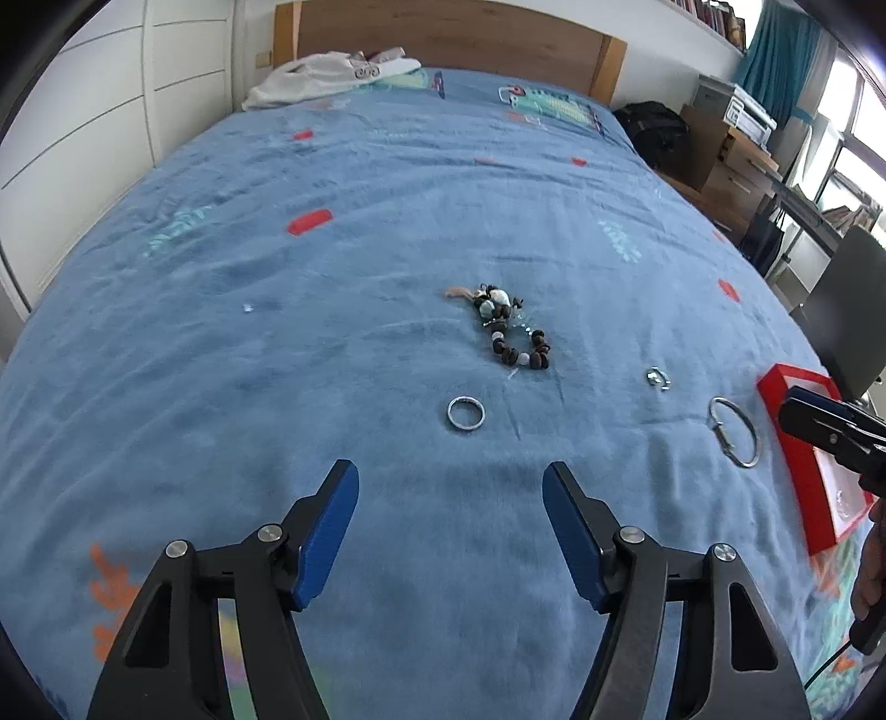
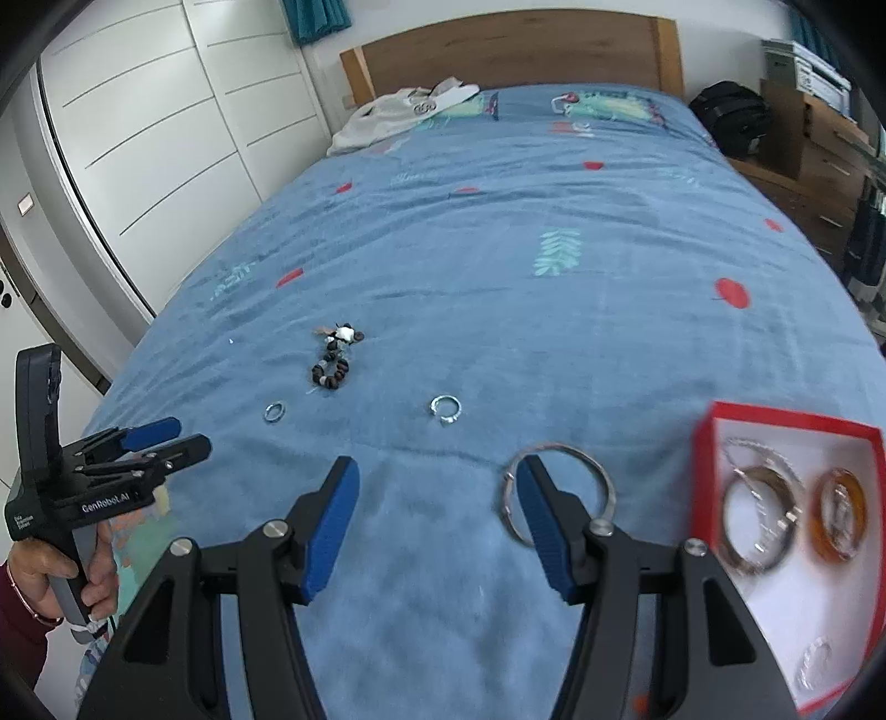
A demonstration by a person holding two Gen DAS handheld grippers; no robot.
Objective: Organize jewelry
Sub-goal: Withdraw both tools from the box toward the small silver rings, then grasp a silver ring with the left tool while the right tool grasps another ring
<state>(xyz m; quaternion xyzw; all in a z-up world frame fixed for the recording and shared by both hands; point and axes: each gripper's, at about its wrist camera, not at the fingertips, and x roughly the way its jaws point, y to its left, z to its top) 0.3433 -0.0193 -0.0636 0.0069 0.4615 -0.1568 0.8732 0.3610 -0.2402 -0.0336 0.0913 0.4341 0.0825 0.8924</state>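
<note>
On the blue bedspread lie a dark beaded bracelet [image 1: 512,327] [image 2: 334,360], a small silver ring [image 1: 465,413] [image 2: 274,412], an open silver ring [image 1: 657,378] [image 2: 446,409] and a large silver bangle [image 1: 733,432] [image 2: 559,490]. A red box [image 2: 786,423] [image 1: 775,382] at the right holds silver bangles [image 2: 761,509], an amber bangle [image 2: 839,515] and a clear ring [image 2: 814,662]. My left gripper [image 1: 449,487] is open and empty, just before the small ring. My right gripper [image 2: 437,484] is open and empty; its right finger [image 2: 540,515] overlaps the large bangle.
A wooden headboard [image 1: 443,33] and white clothing [image 1: 326,75] are at the far end of the bed. White wardrobes [image 2: 166,111] stand on the left. A black bag [image 1: 656,133], wooden drawers [image 1: 725,166] and a desk are on the right.
</note>
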